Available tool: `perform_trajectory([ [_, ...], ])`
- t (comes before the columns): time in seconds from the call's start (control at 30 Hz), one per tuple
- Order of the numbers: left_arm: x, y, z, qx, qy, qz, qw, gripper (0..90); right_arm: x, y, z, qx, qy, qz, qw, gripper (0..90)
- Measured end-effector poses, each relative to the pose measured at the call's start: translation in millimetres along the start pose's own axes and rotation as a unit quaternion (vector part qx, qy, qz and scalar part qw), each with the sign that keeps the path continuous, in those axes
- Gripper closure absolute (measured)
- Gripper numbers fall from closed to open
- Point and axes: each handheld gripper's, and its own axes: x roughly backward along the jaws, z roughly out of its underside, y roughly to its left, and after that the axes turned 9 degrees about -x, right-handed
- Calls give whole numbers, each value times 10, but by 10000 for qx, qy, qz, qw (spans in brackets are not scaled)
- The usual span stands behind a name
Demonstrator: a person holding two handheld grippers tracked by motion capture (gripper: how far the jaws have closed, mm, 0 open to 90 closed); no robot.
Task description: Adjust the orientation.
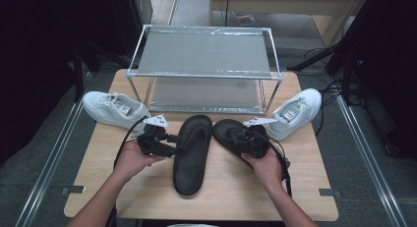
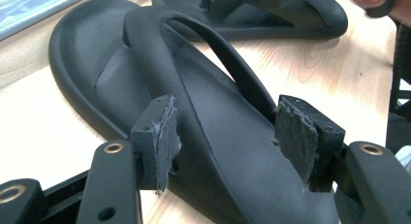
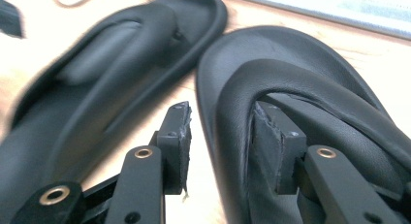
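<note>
1. Black, matte and moulded in one smooth rubbery piece, the left thong sandal (image 1: 191, 153) lies flat on the pale wooden bench (image 1: 226, 192), toe towards the metal two-tier rack (image 1: 204, 72); its Y-shaped strap (image 2: 160, 49) rises from the footbed and splits back to both sides.
2. Fingers of the left gripper (image 1: 175, 142) stand wide, one on each side of that sandal's strap region; in the left gripper view the footbed runs between the two worn grey pads (image 2: 167, 139), which do not press on it.
3. Just beyond those fingers lies the second black thong sandal (image 1: 236, 136), of the same matte make, with its toe close to the first sandal's toe.
4. Fingers of the right gripper (image 3: 220, 146) stand partly apart over this second sandal: one pad (image 3: 264, 146) is tucked under the broad strap (image 3: 291, 83), while the other finger is outside the sole's edge, above the bench. Whether the tucked pad touches the strap cannot be told. The sandal's edge sits in the gap between them, not pinched.
5. Outward of each hand lies a white lace-up sneaker, one at the left (image 1: 114, 108), one at the right (image 1: 295, 111).
6. Each sneaker has a small printed insole label; the writing is too small to read. The sandals show no lettering.
</note>
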Motion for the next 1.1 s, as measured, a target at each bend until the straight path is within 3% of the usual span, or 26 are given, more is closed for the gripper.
perform_trajectory([
  [0.1, 18, 8, 7, 21, -23, -20, 10000, 419, 182, -17, -4, 86, -134, -64, 9999, 602],
  [0.2, 32, 7, 18, 44, -14, -38, 10000, 430, 372, -47, 23, 249, -182, -129, 9994, 687],
  [0.33, 51, -9, 45, 80, 1, 32, 10000, 531, 507, -117, 145, 392, -103, -137, 9991, 759],
  [0.4, 74, -27, 48, 67, -58, -45, 10000, 597, 536, -164, 215, 418, -74, -144, 9990, 818],
  [0.57, 138, -3, 80, 106, -224, -84, 9997, 786, 537, -230, 245, 331, 23, -179, 9993, 900],
  [0.7, 118, 85, 140, 262, -16, -73, 9996, 900, 470, -217, 241, 581, 153, 43, 9982, 900],
  [0.8, 61, 136, 181, 404, 87, -133, 9991, 900, 411, -210, 241, 648, 284, 55, 9975, 900],
  [1.1, -54, 224, 224, 489, 167, -379, 9979, 885, 373, -199, 236, 580, 318, 50, 9978, 900],
])
